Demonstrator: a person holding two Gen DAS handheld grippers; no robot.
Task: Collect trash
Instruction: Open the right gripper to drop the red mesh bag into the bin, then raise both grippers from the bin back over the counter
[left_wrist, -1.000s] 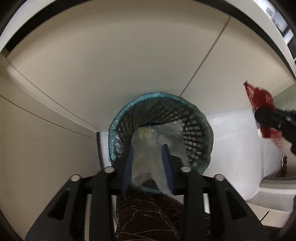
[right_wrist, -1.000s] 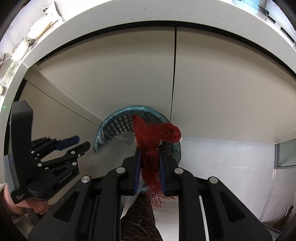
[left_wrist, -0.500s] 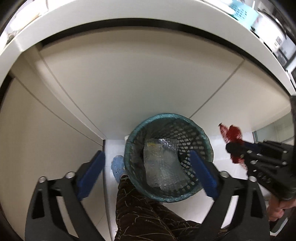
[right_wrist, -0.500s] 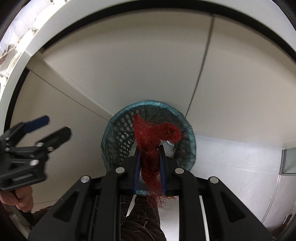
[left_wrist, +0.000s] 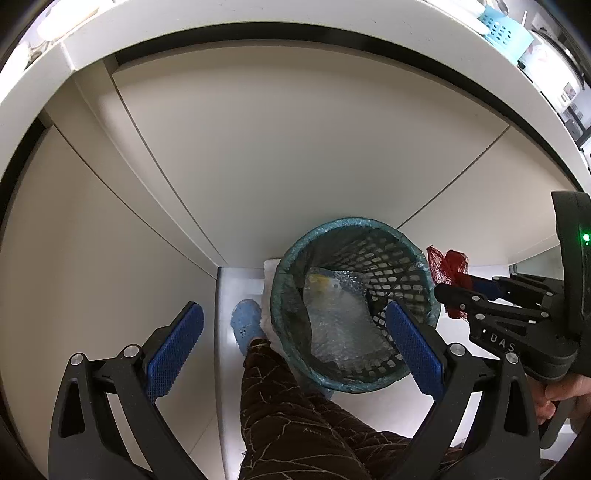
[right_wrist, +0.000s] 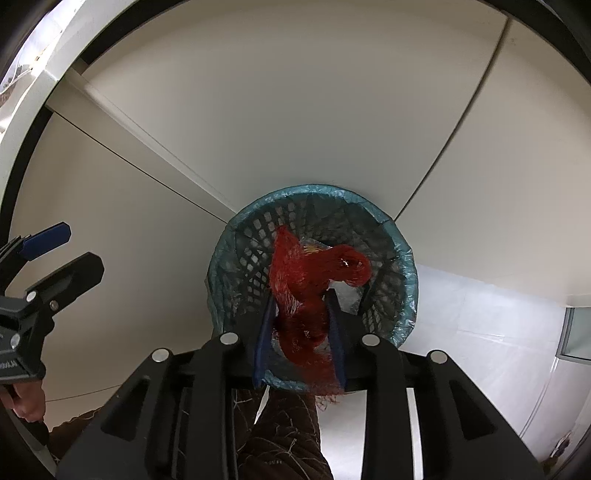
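Note:
A black mesh waste basket with a teal liner (left_wrist: 291, 258) stands on the floor against beige cabinets; it also shows in the right wrist view (right_wrist: 404, 258). A clear bubble-wrap bag (left_wrist: 340, 325) lies inside it. My left gripper (left_wrist: 295, 339) is open and empty above the basket's near side. My right gripper (right_wrist: 301, 314) is shut on a red mesh net (right_wrist: 306, 280) and holds it over the basket's mouth. In the left wrist view the right gripper (left_wrist: 448, 291) and the red net (left_wrist: 447, 264) sit just right of the basket's rim.
Beige cabinet doors (left_wrist: 295, 147) rise behind the basket under a white countertop (left_wrist: 258, 18). The person's patterned trouser leg (left_wrist: 295, 417) and blue slipper (left_wrist: 245, 321) stand left of the basket. White floor (right_wrist: 480, 332) spreads to the right.
My left gripper opened and dropped the bubble-wrap bag into the basket, then drew back and up. My right gripper moved the red net closer over the basket.

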